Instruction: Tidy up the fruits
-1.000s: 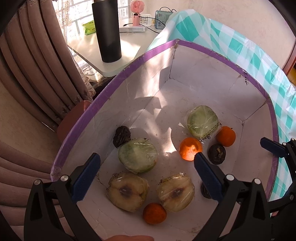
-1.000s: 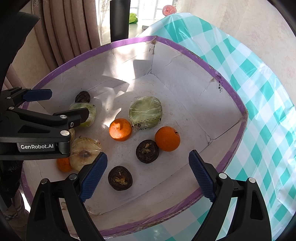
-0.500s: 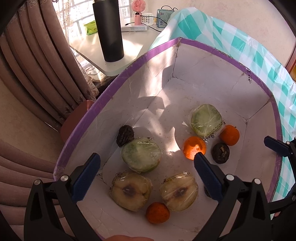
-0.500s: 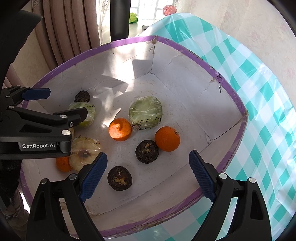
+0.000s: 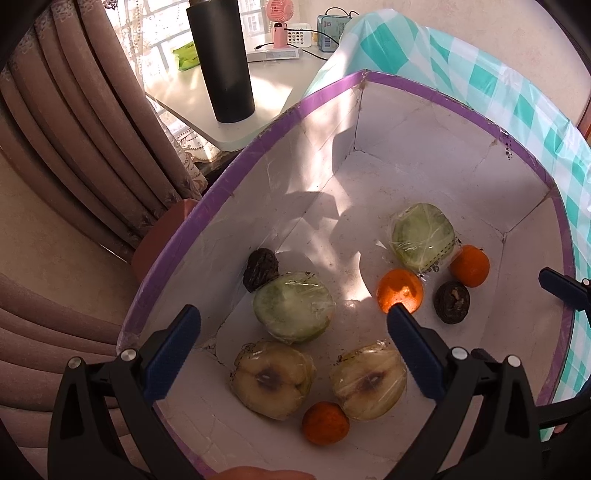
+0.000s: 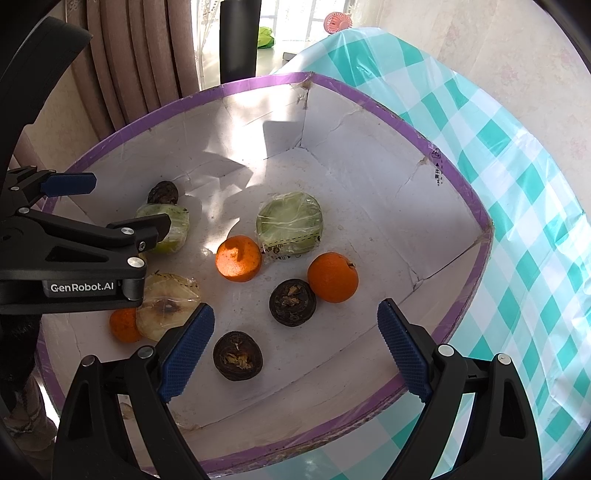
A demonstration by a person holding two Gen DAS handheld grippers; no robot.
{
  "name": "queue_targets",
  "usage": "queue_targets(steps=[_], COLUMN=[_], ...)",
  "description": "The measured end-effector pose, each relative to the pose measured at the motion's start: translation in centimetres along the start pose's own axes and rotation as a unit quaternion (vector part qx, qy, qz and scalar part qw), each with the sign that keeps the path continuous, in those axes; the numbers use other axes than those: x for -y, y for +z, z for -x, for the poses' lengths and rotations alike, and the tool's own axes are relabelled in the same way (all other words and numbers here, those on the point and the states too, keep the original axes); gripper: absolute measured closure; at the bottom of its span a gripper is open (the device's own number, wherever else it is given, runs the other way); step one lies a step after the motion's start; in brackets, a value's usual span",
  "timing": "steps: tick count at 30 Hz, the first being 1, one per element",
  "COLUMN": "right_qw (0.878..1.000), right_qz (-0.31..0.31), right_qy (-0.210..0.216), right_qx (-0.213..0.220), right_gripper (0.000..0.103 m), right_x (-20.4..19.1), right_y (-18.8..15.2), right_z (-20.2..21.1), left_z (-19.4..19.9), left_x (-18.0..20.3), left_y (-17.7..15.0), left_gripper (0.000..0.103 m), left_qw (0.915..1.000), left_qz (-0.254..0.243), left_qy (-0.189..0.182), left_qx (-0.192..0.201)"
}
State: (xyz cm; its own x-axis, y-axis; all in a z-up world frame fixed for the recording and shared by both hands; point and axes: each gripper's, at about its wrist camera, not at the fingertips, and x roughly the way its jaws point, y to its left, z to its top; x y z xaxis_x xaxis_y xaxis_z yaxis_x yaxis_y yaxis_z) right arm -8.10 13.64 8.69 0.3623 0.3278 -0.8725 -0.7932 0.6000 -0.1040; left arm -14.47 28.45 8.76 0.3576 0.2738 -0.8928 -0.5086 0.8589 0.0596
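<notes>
A white cardboard box with a purple rim (image 5: 207, 206) (image 6: 476, 206) holds loose fruit. In the left wrist view I see two wrapped green halves (image 5: 293, 306) (image 5: 423, 236), two wrapped brownish halves (image 5: 273, 380) (image 5: 369, 380), three oranges (image 5: 399, 290) (image 5: 470, 266) (image 5: 325, 422) and dark wrinkled fruits (image 5: 261, 264) (image 5: 451, 301). The right wrist view shows oranges (image 6: 238, 258) (image 6: 332, 277) and dark fruits (image 6: 291, 302) (image 6: 237, 355). My left gripper (image 5: 291, 350) is open and empty above the near fruit. My right gripper (image 6: 295, 350) is open and empty above the box's near corner.
The box stands on a teal checked tablecloth (image 6: 517, 184). Beyond it a white side table (image 5: 236, 110) carries a tall black cylinder (image 5: 221, 59), a pink fan (image 5: 277, 22) and small items. Brown curtains (image 5: 92, 110) hang at the left.
The left gripper has pulled back and up a little, so the fruit sits slightly farther right in its view. The right gripper has barely moved. No fruit has moved.
</notes>
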Motion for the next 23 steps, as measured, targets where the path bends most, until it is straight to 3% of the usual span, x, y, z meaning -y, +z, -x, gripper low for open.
queue_targets(steps=[23], right_qw=[1.0], right_qz=[-0.001], right_qy=[-0.004], right_qx=[0.001], right_gripper=[0.016], right_x=[-0.01], right_y=[0.1], right_z=[-0.04], left_z=[-0.06], left_x=[-0.43], left_y=[-0.01], left_gripper=[0.002], left_qw=[0.9998], left_qz=[0.014], left_qy=[-0.015], left_qx=[-0.004])
